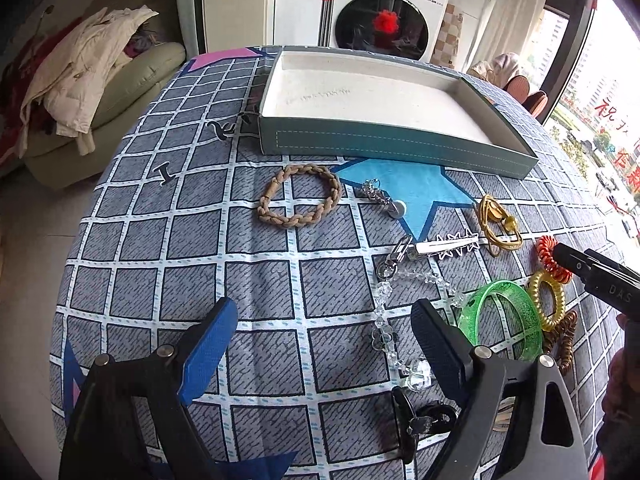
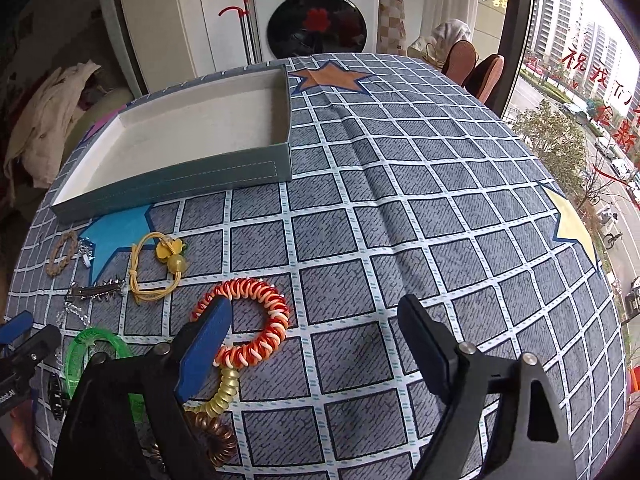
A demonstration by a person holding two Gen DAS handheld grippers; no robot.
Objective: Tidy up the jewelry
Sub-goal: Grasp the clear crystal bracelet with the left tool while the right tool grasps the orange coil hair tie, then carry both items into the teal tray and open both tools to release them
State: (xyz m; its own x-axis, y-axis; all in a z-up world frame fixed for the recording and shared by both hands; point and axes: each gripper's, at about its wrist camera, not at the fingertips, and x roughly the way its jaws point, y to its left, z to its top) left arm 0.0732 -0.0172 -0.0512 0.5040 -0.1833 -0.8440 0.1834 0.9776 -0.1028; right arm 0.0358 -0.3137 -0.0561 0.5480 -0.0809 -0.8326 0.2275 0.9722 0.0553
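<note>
A teal box (image 1: 392,144) with a white inside sits empty at the back of the table; it also shows in the right wrist view (image 2: 180,184). Jewelry lies in front of it: a braided tan band (image 1: 300,196), a silver charm (image 1: 380,196), a yellow cord tie (image 1: 496,220), a silver star clip (image 1: 444,246), a clear bead chain (image 1: 384,320), a green bangle (image 1: 500,320). My left gripper (image 1: 324,328) is open above the cloth, left of the bead chain. My right gripper (image 2: 316,332) is open, its left finger over the orange spiral tie (image 2: 260,320).
A yellow spiral tie (image 2: 224,392) and a brown spiral tie (image 2: 212,436) lie below the orange one. A black clip (image 1: 424,420) lies near my left gripper. The table has a grey checked cloth (image 2: 400,200). A washing machine (image 1: 384,12) and a sofa (image 1: 120,92) stand beyond.
</note>
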